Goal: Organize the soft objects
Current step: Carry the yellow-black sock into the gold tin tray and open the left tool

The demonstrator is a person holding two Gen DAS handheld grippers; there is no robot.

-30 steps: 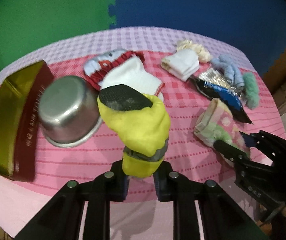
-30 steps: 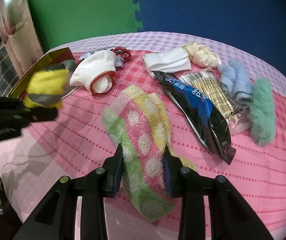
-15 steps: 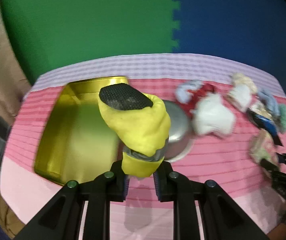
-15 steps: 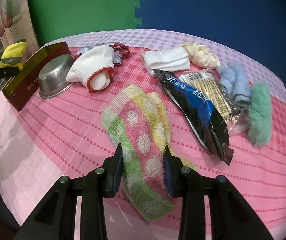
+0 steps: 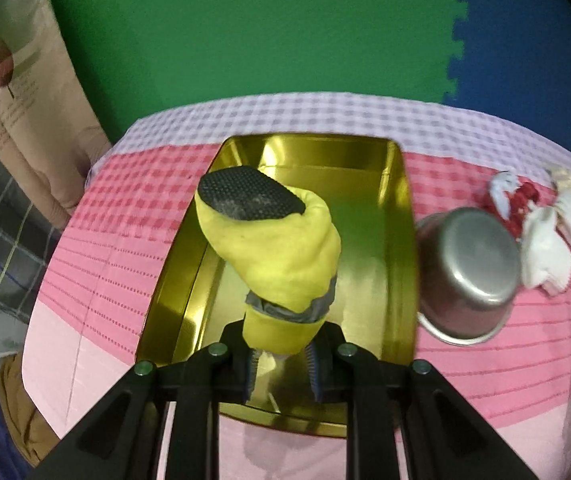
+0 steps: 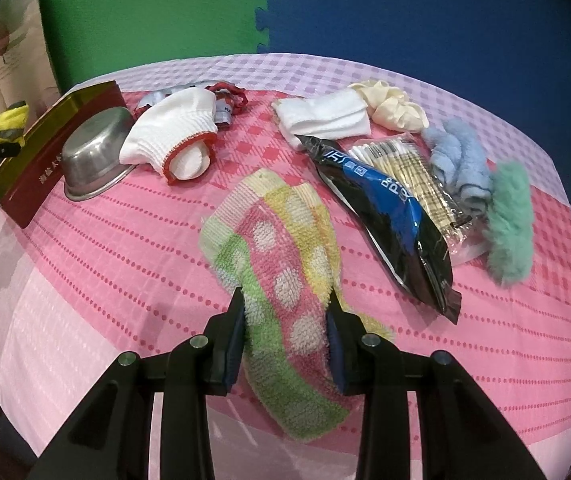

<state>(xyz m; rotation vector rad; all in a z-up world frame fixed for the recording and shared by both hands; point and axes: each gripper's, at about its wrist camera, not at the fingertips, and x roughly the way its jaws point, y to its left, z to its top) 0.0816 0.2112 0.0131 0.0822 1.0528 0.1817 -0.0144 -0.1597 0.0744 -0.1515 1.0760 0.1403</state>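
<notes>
Left wrist view: the left gripper (image 5: 281, 354), angled steeply down, pinches the cuff of a yellow slipper sock (image 5: 281, 256) with a grey band and a black dotted sole, held above the open gold tin (image 5: 395, 216) near the left edge of the table (image 5: 97, 288). A steel bowl (image 5: 469, 272) lies overturned just beside the tin; items beyond it are blurred.

Right wrist view: the right gripper (image 6: 285, 344), also angled steeply down, has narrow jaws closed on a polka-dot towel sock (image 6: 281, 248) lying mid-table. The tin's maroon side carries unreadable writing. A black-blue packet (image 6: 385, 208) shows "P&P"-like letters, partly illegible.
</notes>
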